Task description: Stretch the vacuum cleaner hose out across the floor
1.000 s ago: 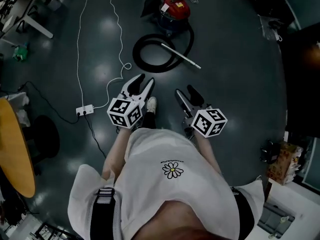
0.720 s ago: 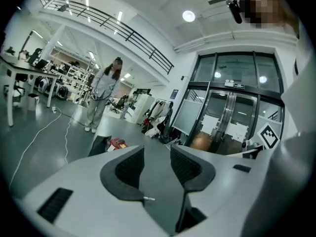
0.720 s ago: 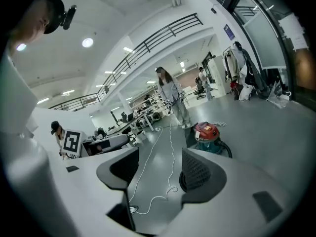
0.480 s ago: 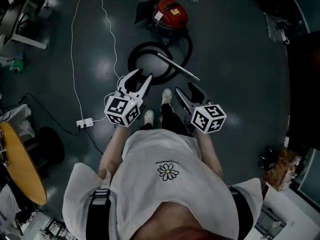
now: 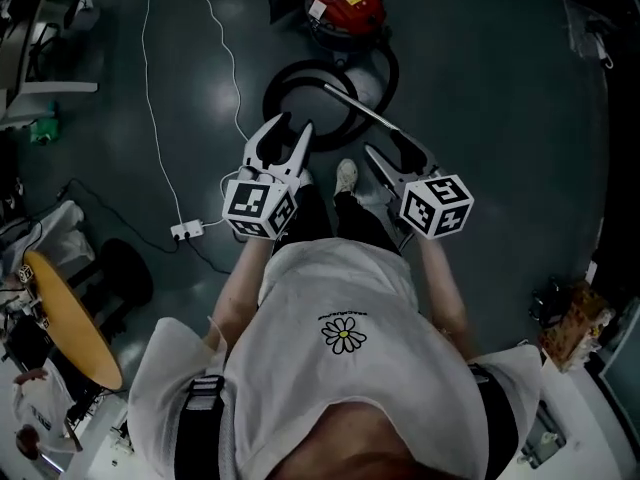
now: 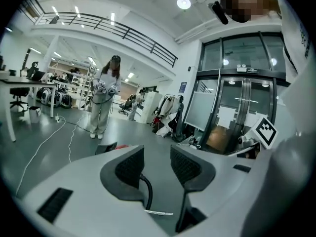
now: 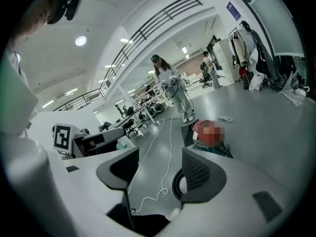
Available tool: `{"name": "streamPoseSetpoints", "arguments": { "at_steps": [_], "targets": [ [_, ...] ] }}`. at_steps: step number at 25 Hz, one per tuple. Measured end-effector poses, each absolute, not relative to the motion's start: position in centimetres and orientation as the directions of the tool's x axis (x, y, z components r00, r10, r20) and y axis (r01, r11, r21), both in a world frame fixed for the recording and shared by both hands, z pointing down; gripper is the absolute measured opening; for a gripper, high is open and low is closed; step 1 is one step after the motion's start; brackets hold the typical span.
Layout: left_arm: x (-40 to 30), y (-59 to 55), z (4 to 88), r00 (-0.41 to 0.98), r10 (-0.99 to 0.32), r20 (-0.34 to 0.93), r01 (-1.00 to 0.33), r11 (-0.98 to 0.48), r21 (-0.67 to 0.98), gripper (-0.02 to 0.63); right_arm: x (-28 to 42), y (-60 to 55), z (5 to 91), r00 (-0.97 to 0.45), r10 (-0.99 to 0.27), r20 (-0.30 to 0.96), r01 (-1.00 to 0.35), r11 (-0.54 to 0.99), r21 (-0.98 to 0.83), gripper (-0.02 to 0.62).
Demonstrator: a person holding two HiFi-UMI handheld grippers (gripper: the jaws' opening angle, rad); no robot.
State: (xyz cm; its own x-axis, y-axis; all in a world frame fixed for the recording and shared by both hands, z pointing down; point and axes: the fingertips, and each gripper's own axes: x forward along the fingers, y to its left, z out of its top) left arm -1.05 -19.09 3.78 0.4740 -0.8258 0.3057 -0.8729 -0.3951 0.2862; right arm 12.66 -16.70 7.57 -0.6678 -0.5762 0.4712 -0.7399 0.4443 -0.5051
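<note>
While both tools hang empty, the head view gives me the layout: the left tool [image 5: 293, 128] and the right tool [image 5: 385, 146] each have jaws standing partly apart with nothing gripped. Just ahead of their tips the vacuum cleaner hose [image 5: 268, 98] lies coiled in a ring on the floor, with the metal wand [image 5: 360, 113] slanting across it toward the right tool. Beyond the coil sits the red vacuum cleaner [image 5: 345, 3]. Off to the left tool's left, a white cable [image 5: 150, 88] runs to a power strip [image 5: 185, 231].

From the left gripper view, I see through the gap of the left tool [image 6: 157, 164] a curve of hose [image 6: 149, 194] and the wand's end [image 6: 159, 213], clear of the pads. Only the gripper views show a person [image 6: 102, 102] standing far across the hall.

Looking along the right tool [image 7: 160, 169], the hose [image 7: 176, 184] arcs beside its right-hand jaw, the cleaner [image 7: 212, 132] sits beyond, and the cable [image 7: 169, 156] crosses the gap.
</note>
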Motion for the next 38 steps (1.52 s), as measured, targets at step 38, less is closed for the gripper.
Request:
{"name": "streamPoseSetpoints", "arguments": {
  "at_steps": [38],
  "targets": [
    [-6.7, -28.9, 81.4, 0.661, -0.616, 0.428, -0.646, -0.758, -0.092, 0.173, 17.3, -30.2, 91.0, -0.108, -0.311, 0.944, -0.459, 0.858, 0.23, 0.156]
  ]
}}
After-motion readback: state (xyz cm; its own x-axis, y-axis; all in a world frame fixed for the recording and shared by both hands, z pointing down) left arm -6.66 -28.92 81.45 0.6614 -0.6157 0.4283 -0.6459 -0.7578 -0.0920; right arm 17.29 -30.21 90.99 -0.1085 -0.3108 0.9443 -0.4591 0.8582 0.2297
